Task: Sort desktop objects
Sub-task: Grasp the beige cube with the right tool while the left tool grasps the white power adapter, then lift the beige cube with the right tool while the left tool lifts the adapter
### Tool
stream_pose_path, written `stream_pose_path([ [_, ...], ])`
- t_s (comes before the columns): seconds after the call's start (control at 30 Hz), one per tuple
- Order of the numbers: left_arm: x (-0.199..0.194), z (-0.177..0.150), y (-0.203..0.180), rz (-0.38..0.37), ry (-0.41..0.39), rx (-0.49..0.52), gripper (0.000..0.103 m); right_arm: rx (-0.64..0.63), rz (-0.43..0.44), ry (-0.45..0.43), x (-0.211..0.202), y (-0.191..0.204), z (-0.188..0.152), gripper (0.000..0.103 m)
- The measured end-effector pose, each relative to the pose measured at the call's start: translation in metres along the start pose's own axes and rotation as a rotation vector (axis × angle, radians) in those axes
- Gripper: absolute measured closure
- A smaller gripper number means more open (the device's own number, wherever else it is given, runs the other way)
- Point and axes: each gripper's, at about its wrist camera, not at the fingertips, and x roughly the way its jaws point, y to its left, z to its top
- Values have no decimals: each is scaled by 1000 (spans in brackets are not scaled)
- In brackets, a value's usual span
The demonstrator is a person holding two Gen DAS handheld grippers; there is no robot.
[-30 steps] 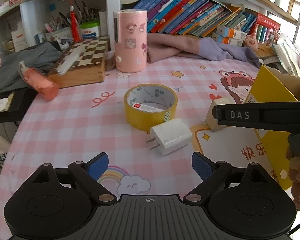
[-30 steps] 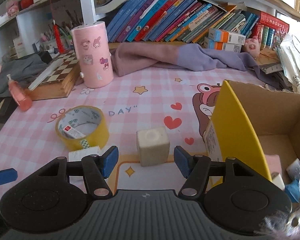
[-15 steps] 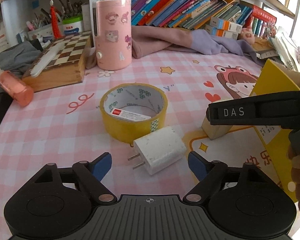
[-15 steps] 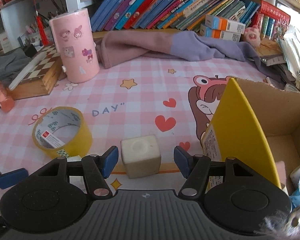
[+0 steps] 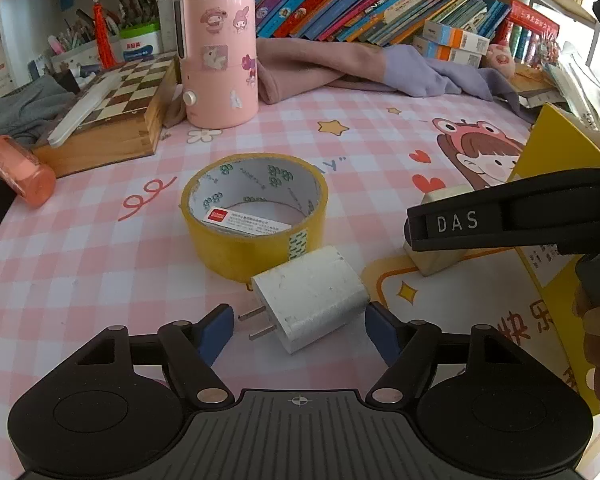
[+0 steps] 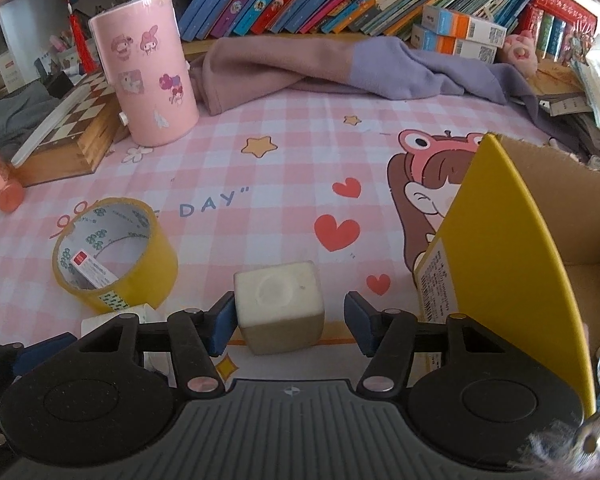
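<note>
Two hand-held grippers are at work, one in each of my hands, and both have dropped closer to the counter (image 5: 80, 264) than a second ago. My left hand-held gripper (image 5: 300, 326) has just been closing, yet its jaws are spread still: the white charger (image 5: 312, 300) lies between the blue pads, the right pad just at its corner, the left pad clear of its prongs. My right hand-held gripper (image 6: 288, 322) has been closing too; the cream cube (image 6: 280, 306) sits between its pads, the left one touching or nearly so, the right one apart, so nothing is pinched yet.

The charger, which a second ago lay well ahead of the left jaws, now sits inside them, and the cube has come in likewise. I judge both are about to be gripped for the yellow box (image 6: 500, 264) at my right.

The yellow tape roll (image 5: 256, 216) rests just behind the charger, seemingly touching it. From the left camera, the right gripper's black finger hides most of the cube. The box's inside is largely cut off, so I cannot tell its contents. The pink canister (image 5: 220, 56), chessboard (image 5: 116, 112) and orange bottle (image 5: 20, 172) stand well apart.
</note>
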Motion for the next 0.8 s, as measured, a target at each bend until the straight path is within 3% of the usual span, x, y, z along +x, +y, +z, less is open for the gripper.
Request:
stream_pose_path([
  [0.13,3,2,-1,2,0,-8,30,-4,10,9,4,-1,1,49],
  [0.23,4,3,-4,-8,-2,-1,38,-6,21,16,7,-2,2,53],
  [0.3,4,2,-5,-6,-7,6,43,-12,45,18,7,-2,2,62],
  [0.37,4,1,-6,-5,-14,20,54,-21,49,16,7,-1,2,64],
  [0.5,1,1,-5,-19,-14,20,61,-20,63,12,6,-3,1,67],
  [0.8,-28,-1,2,-20,-59,-6,62,-7,92,-28,-13,-6,0,69],
])
